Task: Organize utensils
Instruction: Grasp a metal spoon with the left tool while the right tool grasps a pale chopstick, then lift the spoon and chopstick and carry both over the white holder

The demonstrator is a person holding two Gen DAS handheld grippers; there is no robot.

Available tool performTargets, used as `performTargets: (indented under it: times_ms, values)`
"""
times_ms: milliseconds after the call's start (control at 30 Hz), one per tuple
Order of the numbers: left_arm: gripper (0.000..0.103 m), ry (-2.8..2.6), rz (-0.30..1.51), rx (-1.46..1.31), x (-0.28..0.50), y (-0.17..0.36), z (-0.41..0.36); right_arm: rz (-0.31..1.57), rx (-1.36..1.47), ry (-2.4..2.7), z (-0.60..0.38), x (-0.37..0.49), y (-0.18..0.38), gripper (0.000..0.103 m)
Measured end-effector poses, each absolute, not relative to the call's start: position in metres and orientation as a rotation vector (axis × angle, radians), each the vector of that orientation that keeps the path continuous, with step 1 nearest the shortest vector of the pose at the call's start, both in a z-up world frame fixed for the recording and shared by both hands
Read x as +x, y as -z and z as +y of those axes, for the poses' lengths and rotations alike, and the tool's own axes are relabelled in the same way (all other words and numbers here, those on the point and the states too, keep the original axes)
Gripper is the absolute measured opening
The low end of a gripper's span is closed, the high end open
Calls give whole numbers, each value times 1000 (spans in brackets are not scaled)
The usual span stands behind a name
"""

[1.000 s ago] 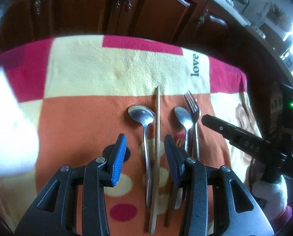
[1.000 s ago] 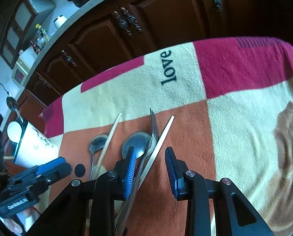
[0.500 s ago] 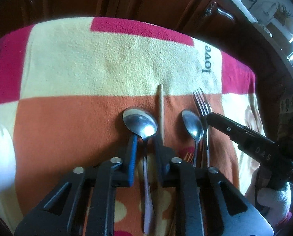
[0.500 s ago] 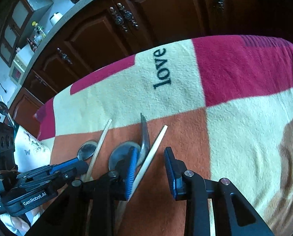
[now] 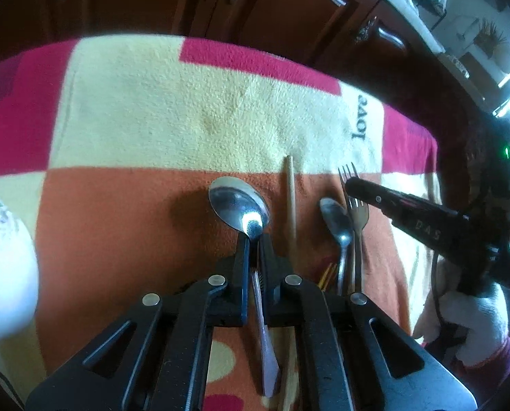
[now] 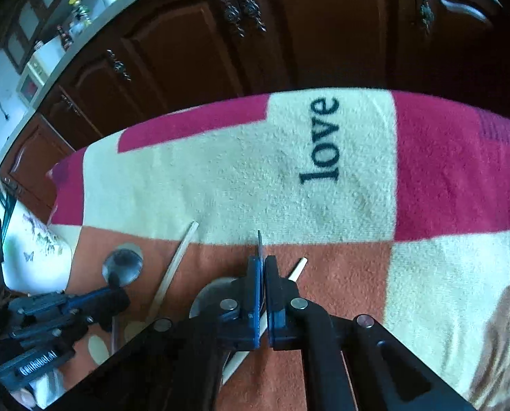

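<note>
Newly pinched: shiny large spoon [image 5: 239, 205]

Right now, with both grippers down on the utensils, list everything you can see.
Spoons: two, silver; large spoon in the left gripper's grip, small spoon beside the fork.
Fork: one, silver, held edge-on by the right gripper.
Chopsticks: two, pale wood; one between the spoons, one right of the fork.
Blanket: one, cream, pink, orange, printed "love", under everything.
White vessel: one, butterfly print, left edge.
Cabinets: dark wood, behind.
Left gripper: black, jaws just closed on the large spoon's neck.
Right gripper: black, blue pads, just closed on the fork.
Gloved hand: white, holding the right gripper.
</note>
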State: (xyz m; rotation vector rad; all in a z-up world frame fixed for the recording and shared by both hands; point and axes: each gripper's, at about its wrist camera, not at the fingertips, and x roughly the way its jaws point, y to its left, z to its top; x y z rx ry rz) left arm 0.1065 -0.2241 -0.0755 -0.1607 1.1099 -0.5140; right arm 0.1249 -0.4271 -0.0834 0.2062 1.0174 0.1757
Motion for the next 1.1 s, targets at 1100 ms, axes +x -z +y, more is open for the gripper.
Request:
performTargets:
  times_ms: [1100]
  values:
    - [0,603,801,-154,-16,-72,-170,581,134,-200,-410,-22,-92,2]
